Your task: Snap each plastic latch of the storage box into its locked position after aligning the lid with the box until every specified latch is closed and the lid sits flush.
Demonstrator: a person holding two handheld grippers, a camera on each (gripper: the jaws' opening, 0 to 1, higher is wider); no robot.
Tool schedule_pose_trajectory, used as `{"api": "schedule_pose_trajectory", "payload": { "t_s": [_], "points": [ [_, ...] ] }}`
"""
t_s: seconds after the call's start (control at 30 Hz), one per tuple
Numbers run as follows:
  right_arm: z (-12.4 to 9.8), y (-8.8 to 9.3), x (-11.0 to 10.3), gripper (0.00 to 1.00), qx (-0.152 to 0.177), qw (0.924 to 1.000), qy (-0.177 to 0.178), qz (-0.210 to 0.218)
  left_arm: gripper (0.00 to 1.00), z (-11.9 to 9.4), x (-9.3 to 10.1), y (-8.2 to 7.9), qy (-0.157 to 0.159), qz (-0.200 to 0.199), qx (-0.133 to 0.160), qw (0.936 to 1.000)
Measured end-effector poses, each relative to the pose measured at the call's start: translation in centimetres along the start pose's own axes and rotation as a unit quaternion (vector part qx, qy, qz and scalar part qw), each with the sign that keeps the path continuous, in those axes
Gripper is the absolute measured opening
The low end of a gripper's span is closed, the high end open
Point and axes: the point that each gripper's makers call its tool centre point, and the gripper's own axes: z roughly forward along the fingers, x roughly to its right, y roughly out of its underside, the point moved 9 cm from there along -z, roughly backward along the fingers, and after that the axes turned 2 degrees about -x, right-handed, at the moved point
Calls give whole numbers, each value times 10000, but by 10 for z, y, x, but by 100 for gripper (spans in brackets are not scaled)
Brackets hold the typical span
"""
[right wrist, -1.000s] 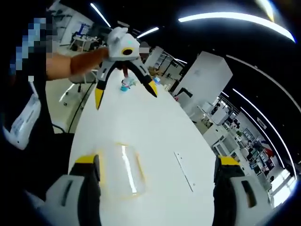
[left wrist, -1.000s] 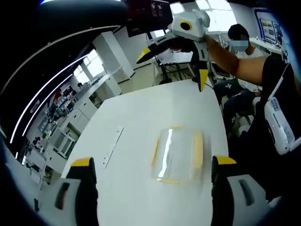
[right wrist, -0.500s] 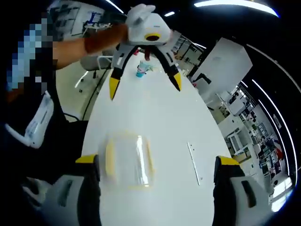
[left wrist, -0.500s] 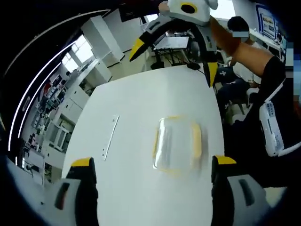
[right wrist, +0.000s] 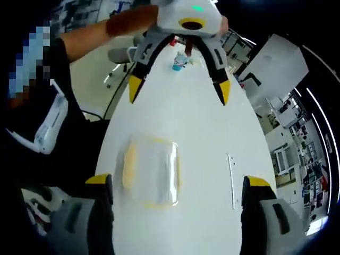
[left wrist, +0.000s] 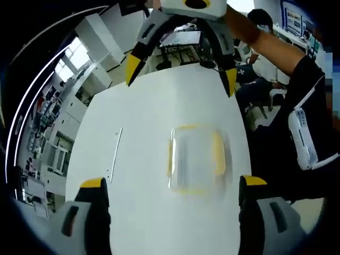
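The clear storage box (left wrist: 195,158) with yellow latches (left wrist: 218,154) lay lid-on near the white table (left wrist: 149,117) edge, while the left gripper (left wrist: 172,183) and right gripper (right wrist: 178,180) hovered above it from opposite sides, both jaws spread wide and empty, apparently positioned to press the latches.

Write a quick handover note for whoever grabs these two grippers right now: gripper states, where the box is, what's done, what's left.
Left gripper: open, holding nothing, above the storage box.
Right gripper: open, holding nothing, facing the left one over the box.
Box: clear with yellow latches, lid on, lying on the white table near the person's edge.
Done: no latch visibly touched; latch state too blurred to tell.
Left: check the lid's alignment, snap every latch.
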Motion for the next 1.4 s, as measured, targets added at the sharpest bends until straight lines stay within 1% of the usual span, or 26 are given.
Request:
{"api": "schedule_pose_trajectory", "payload": {
  "t_s": [0.2,0.23,0.27,0.3,0.37,0.47,0.6,0.67,0.7,0.73,0.8,0.83,0.97,1.0,1.1,1.2,1.3,1.4],
  "points": [
    [23,16,19,100,-30,9999,-135,56,100,24,-16,9,223,14,8,9997],
    [27,18,21,100,23,9998,-177,91,100,29,-17,10,290,-16,32,9996],
    [29,20,19,100,45,9996,-242,142,100,32,-17,11,308,-62,-12,9995],
    [31,23,18,100,35,9995,-271,170,100,34,-15,12,322,-42,-99,9994],
    [34,28,13,100,35,9993,-302,199,100,36,-12,12,303,-82,-144,9994],
    [37,31,3,100,38,9991,-348,244,100,40,-5,11,286,-105,-167,9994],
    [43,25,-15,100,35,9988,-477,127,100,49,16,7,318,-101,-167,9993],
    [46,22,-22,100,2,9983,-576,64,100,52,26,8,390,-68,-246,9989],
    [47,21,-23,100,-8,9982,-591,54,100,52,27,8,400,-63,-265,9988],
    [49,20,-25,100,-34,9982,-598,40,100,53,33,8,405,-50,-336,9986],
    [50,18,-27,100,-60,9980,-626,41,100,52,35,7,388,-65,-357,9986],
    [51,17,-29,100,-34,9979,-641,58,100,51,35,6,335,-90,-317,9989],
    [53,17,-31,100,-6,9978,-655,90,100,52,35,6,333,-120,-290,9990],
    [58,19,-37,100,24,9975,-696,140,100,59,36,10,441,-182,-299,9984],
    [66,23,-38,100,-11,9969,-758,211,100,71,36,16,578,-184,-396,9974],
    [72,26,-36,100,-41,9963,-820,254,100,80,32,18,670,-177,-365,9969],
    [81,29,-29,100,-108,9957,-884,259,100,90,24,20,743,-186,-339,9965],
    [88,31,-20,100,-316,9939,-1046,168,100,96,15,25,835,-164,-383,9956]
  ]
}}
